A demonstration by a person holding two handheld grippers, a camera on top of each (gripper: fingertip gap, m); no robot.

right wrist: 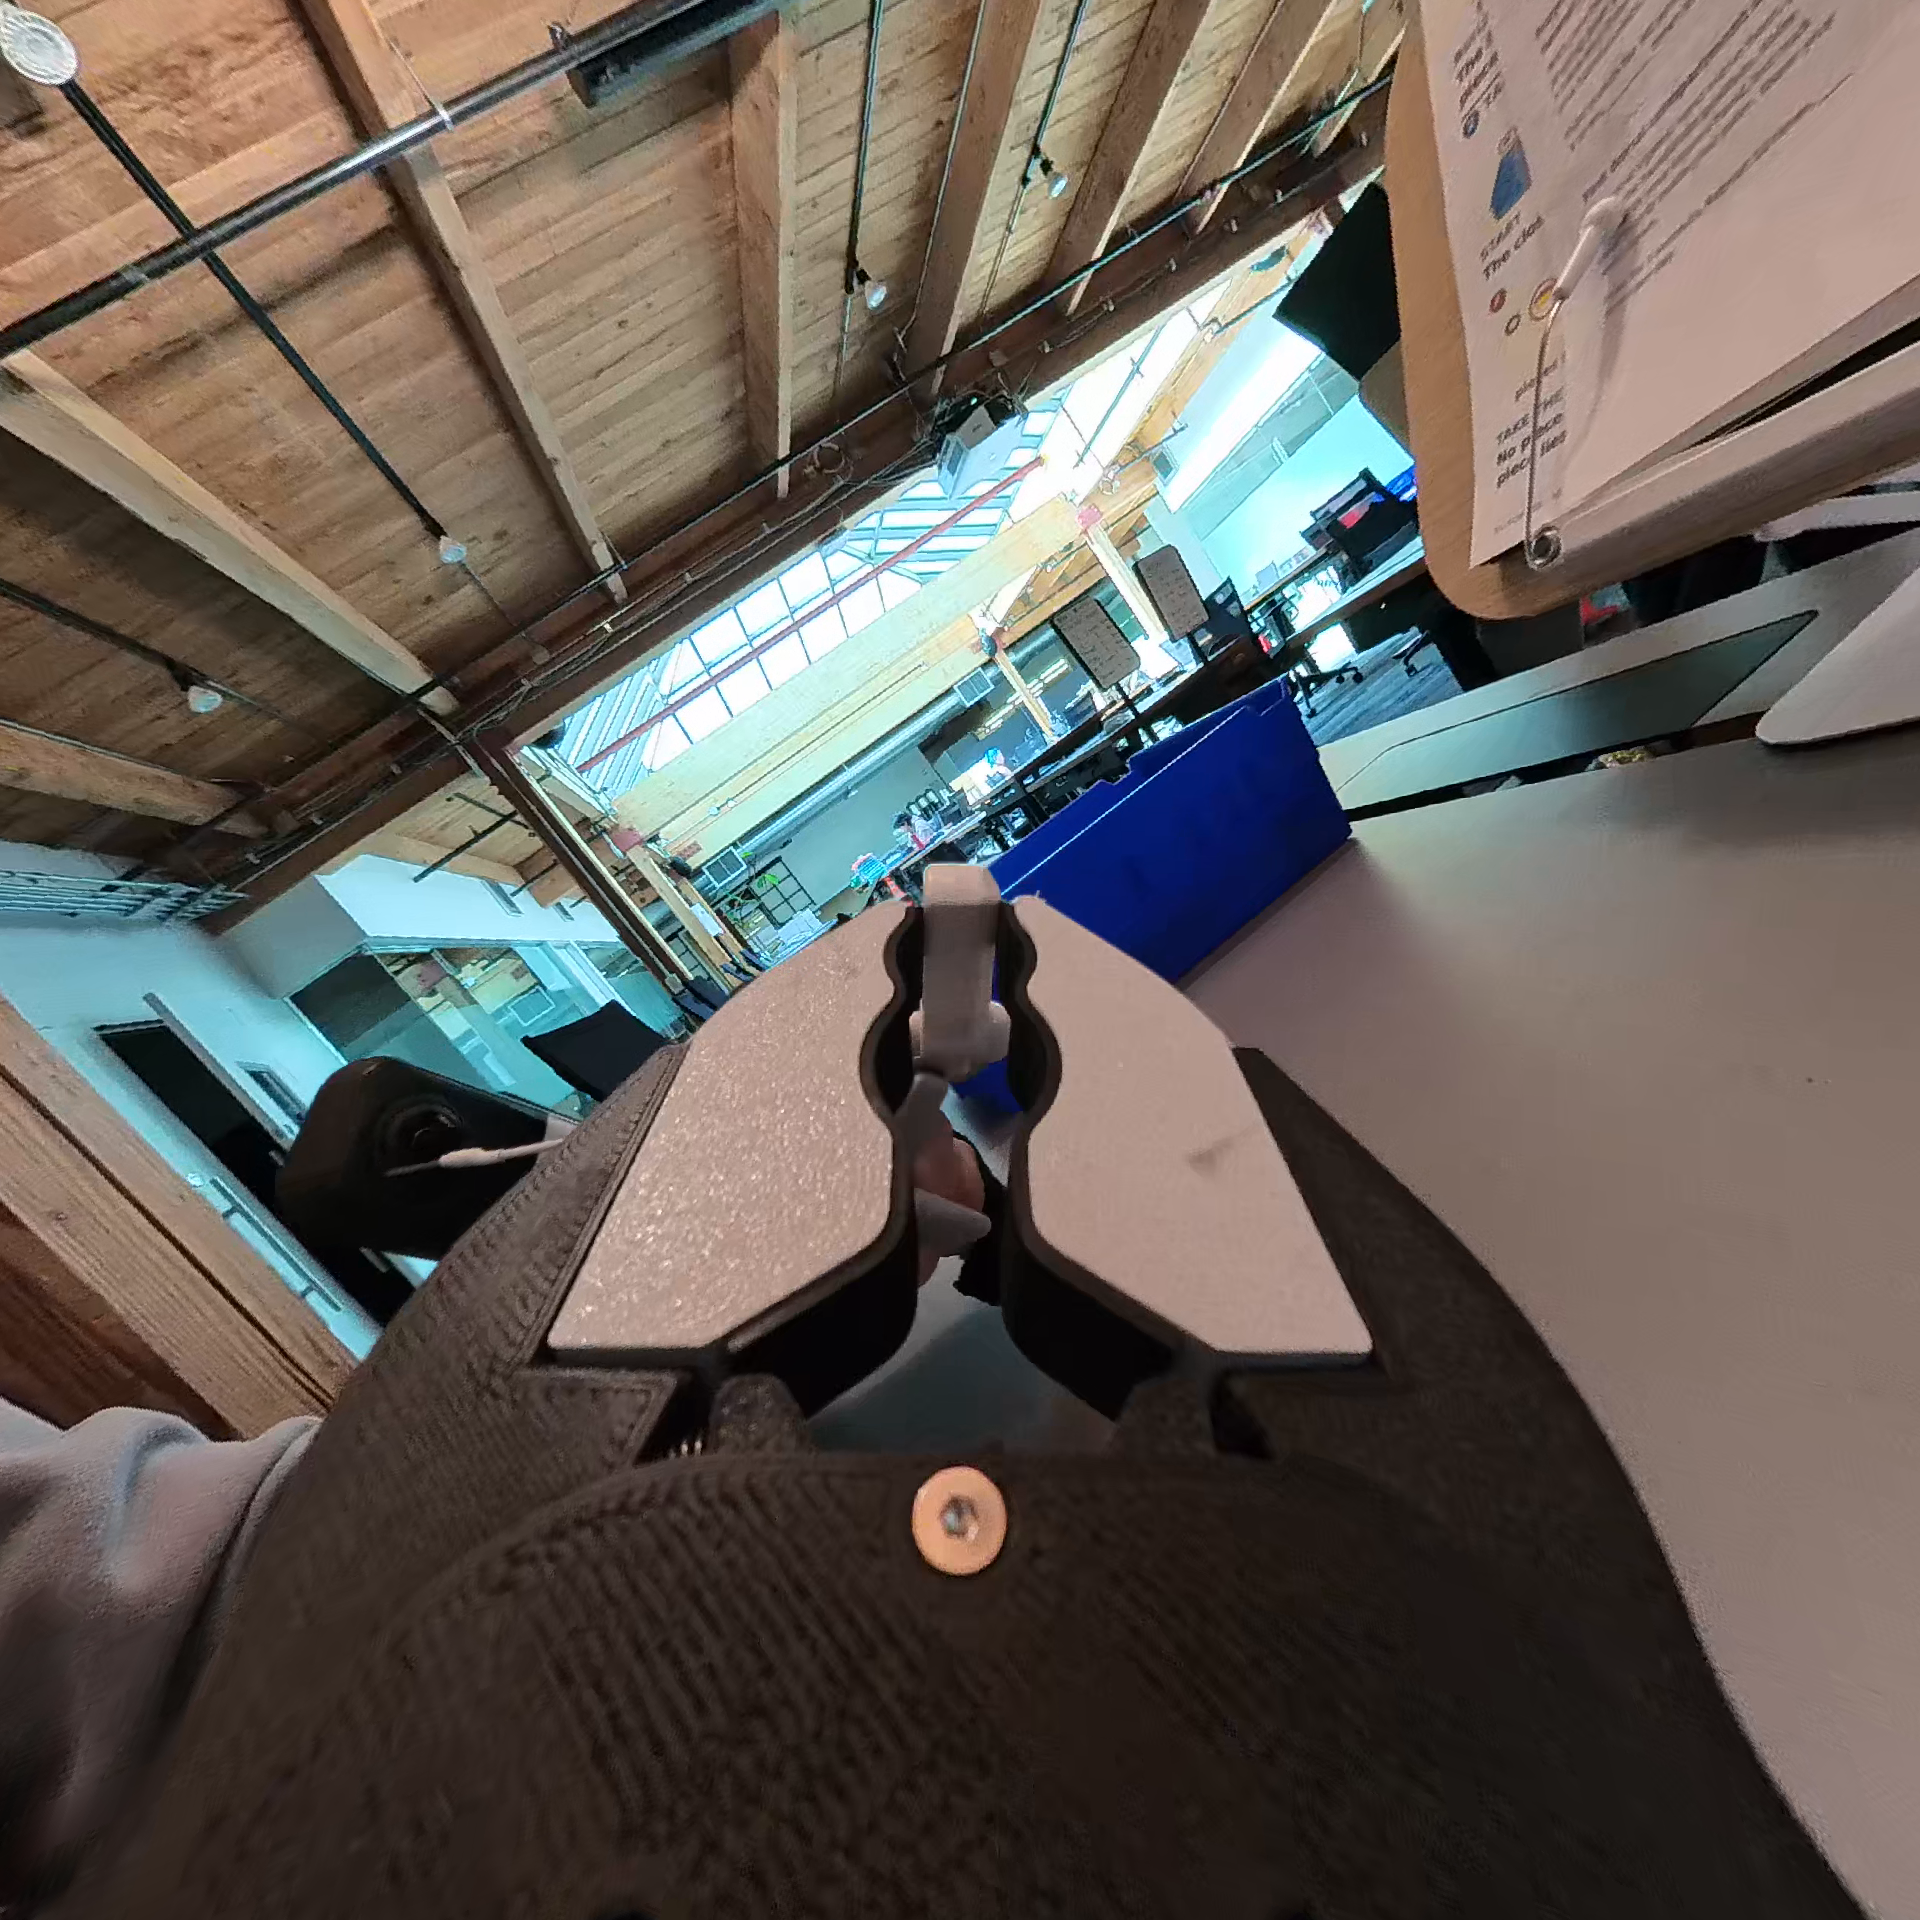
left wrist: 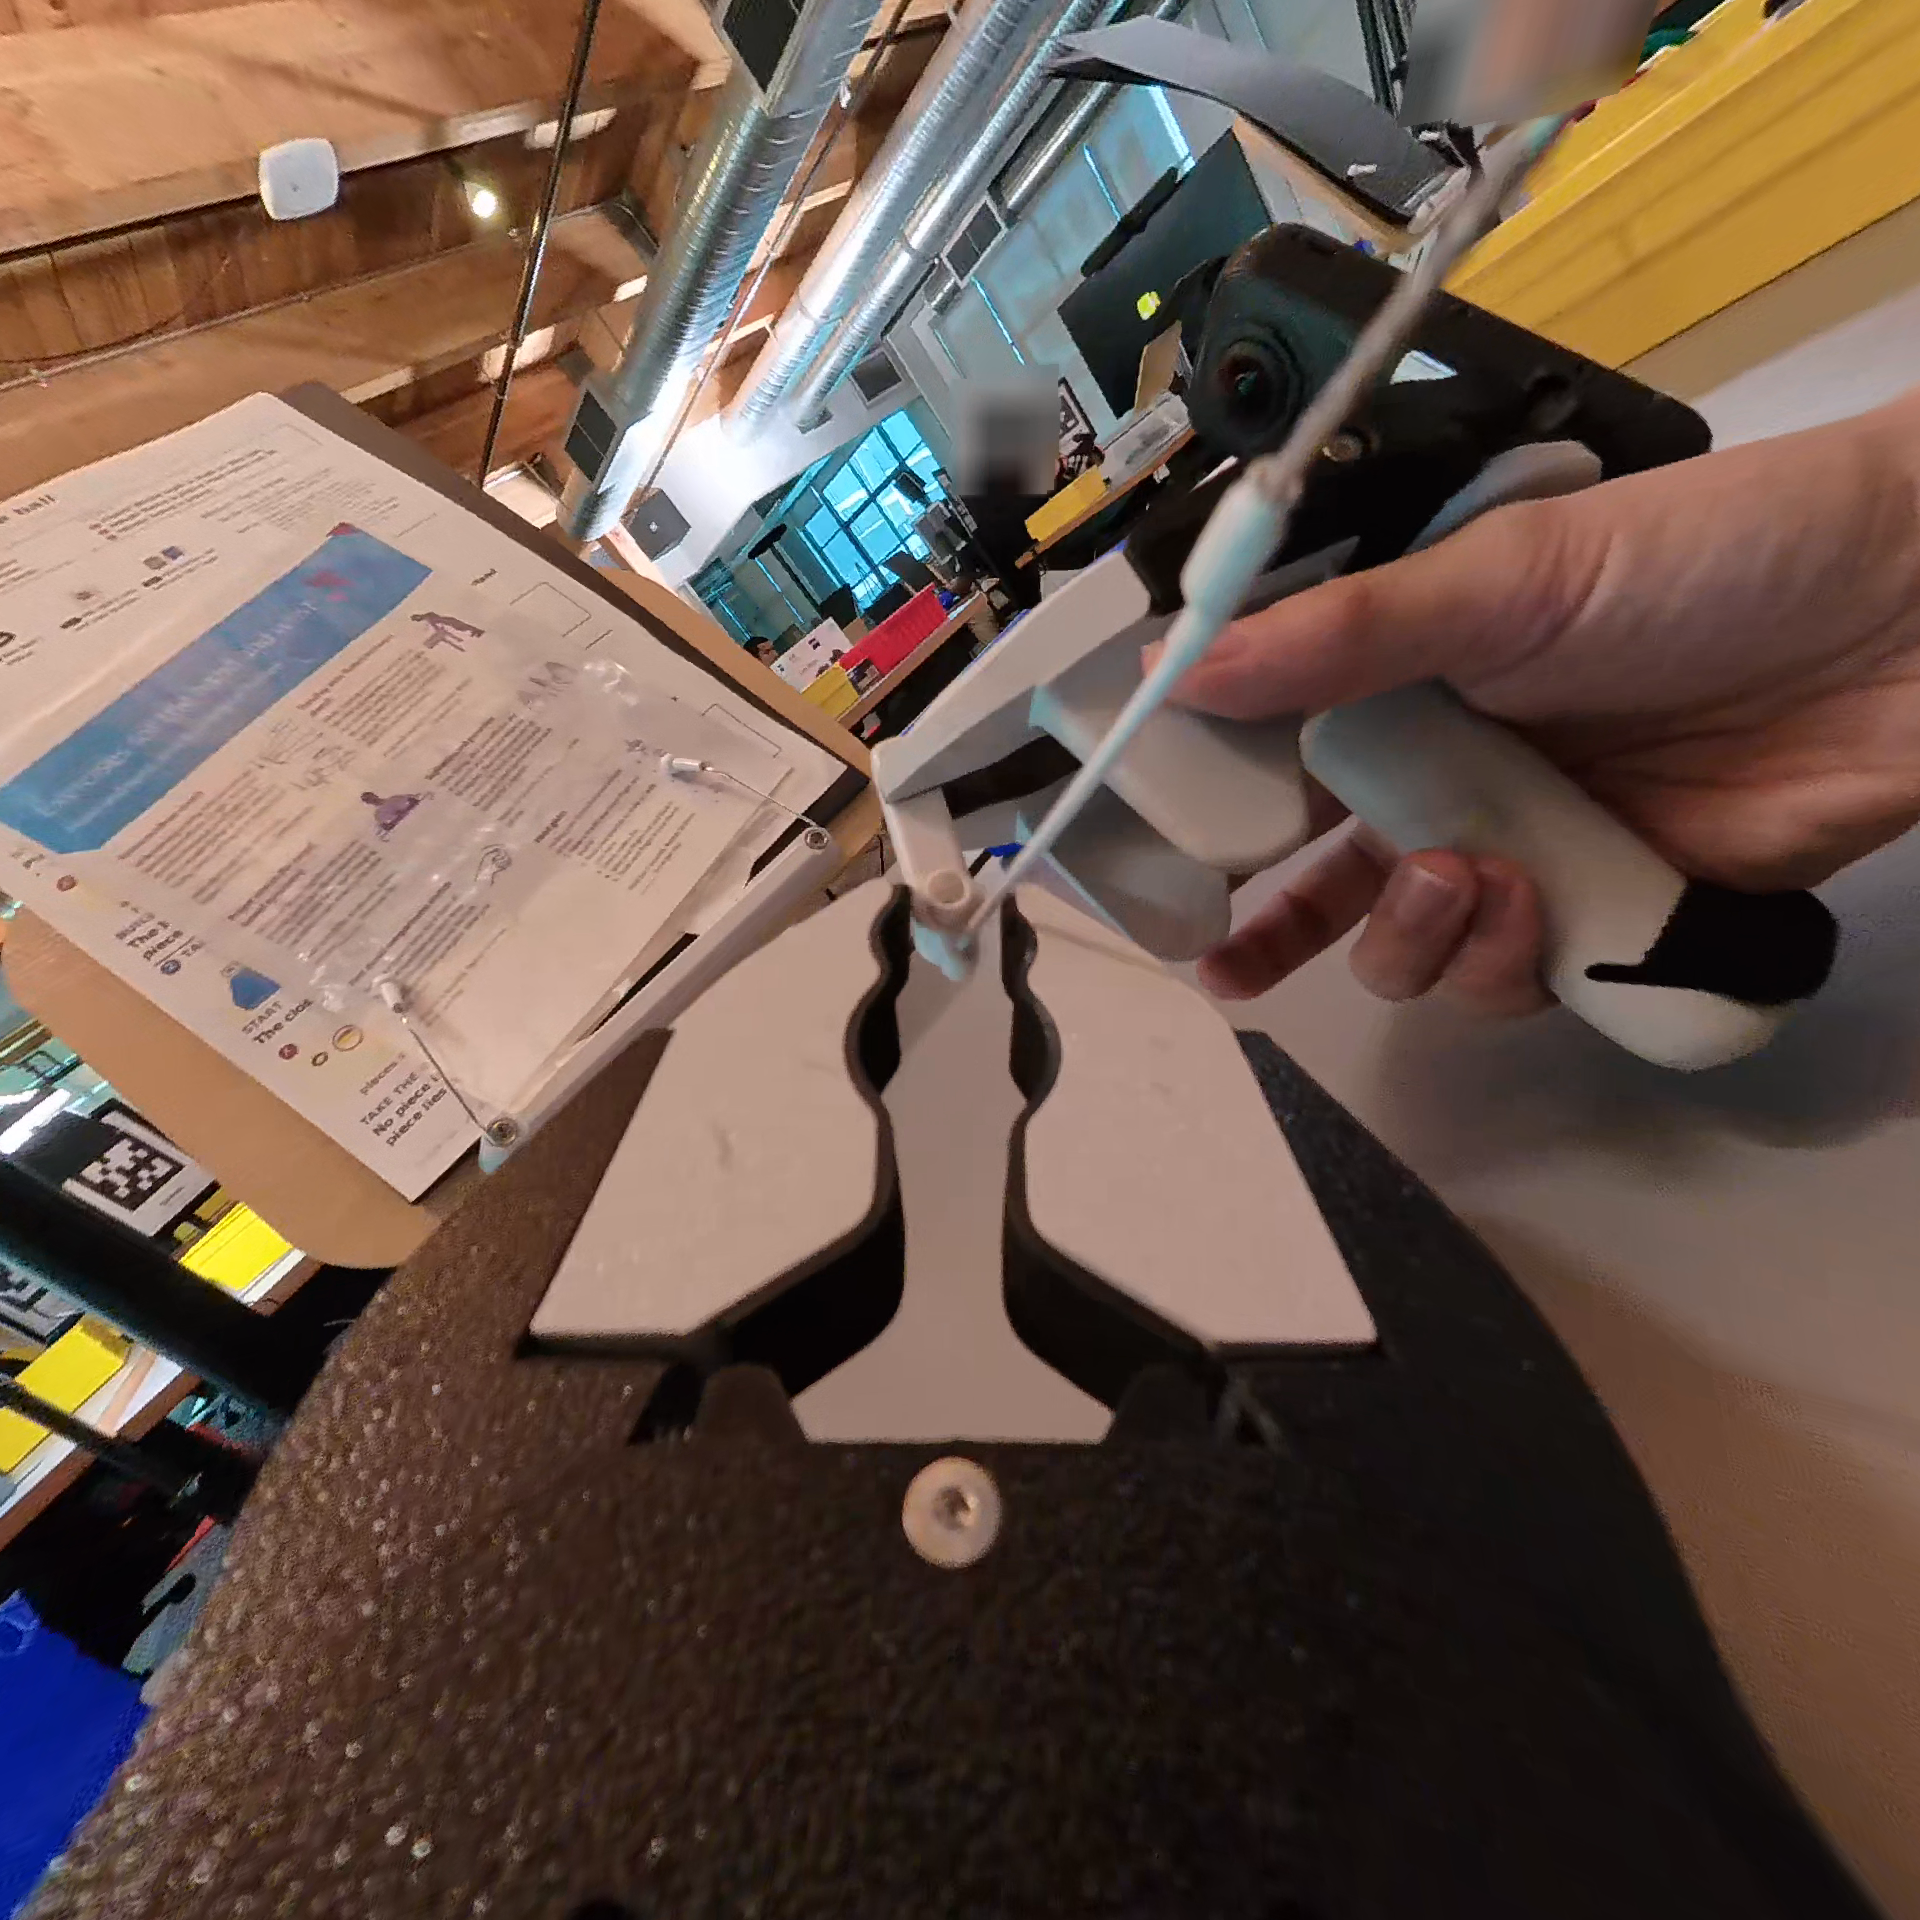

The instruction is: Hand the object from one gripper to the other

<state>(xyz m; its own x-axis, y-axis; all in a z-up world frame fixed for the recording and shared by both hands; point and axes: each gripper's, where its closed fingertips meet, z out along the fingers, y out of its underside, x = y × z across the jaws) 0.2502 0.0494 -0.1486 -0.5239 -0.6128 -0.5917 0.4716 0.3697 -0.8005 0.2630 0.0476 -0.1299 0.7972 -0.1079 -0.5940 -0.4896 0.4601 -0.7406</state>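
Observation:
The object is a small grey plastic piece (right wrist: pixel 956 956) with a round peg, tied to a thin cord (left wrist: pixel 1101 769). My right gripper (right wrist: pixel 961 935) is shut on it, and the piece fills the gap between the tips. In the left wrist view the right gripper (left wrist: pixel 904 800) comes in from the right in a person's hand (left wrist: pixel 1610 675), with the piece (left wrist: pixel 935 862) hanging from its tips. The piece's lower end sits between the tips of my left gripper (left wrist: pixel 951 925). The left jaws stand narrowly apart around it, and contact is unclear. The left gripper's camera housing (right wrist: pixel 416 1132) shows at lower left.
A tilted board with a printed sheet (left wrist: pixel 364 779) and tethered pins stands close on the left; it also shows in the right wrist view (right wrist: pixel 1662 260). A grey table (right wrist: pixel 1558 1143) lies below, with a blue bin (right wrist: pixel 1174 862) beyond its edge. Yellow bins (left wrist: pixel 1714 156) are far right. My left and right fingertips are right by each other.

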